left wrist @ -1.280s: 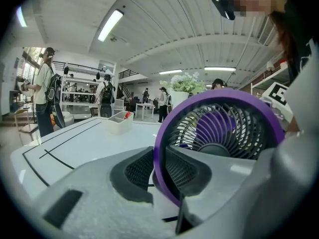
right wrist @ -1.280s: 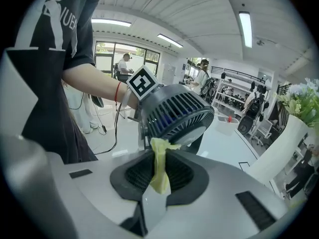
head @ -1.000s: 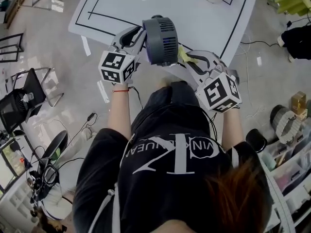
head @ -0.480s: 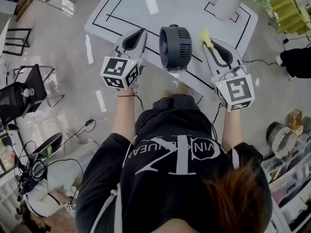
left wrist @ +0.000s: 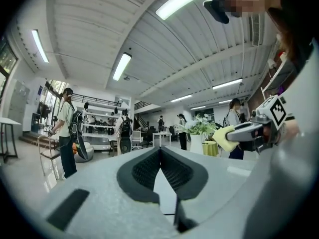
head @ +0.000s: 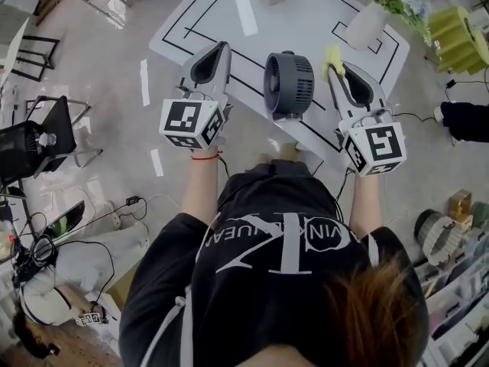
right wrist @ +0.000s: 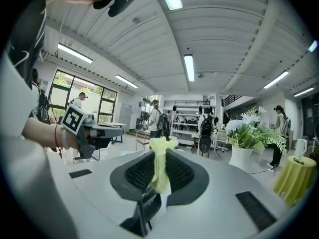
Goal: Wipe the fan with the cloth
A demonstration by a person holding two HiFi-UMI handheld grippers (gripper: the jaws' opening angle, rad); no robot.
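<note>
The table (head: 306,21) carries the fan (head: 289,85), which stands upright close to the near edge, between the two grippers and touching neither. That spot probably keeps it within easy reach of both hands.

The left gripper (head: 222,48) hovers just left of the fan, its jaws clenched on nothing, so it looks free to steady the housing. The right gripper (head: 335,58) hovers just right of it and grasps the cloth (right wrist: 159,166). The cloth is pinched low so that a loose fold stands beyond the tips, ready to meet the fan first.

The fan is dark grey: a round drum with slotted vents on a short stand. Whether it is dusty cannot be told. The cloth is small, yellow-green and bunched.
</note>
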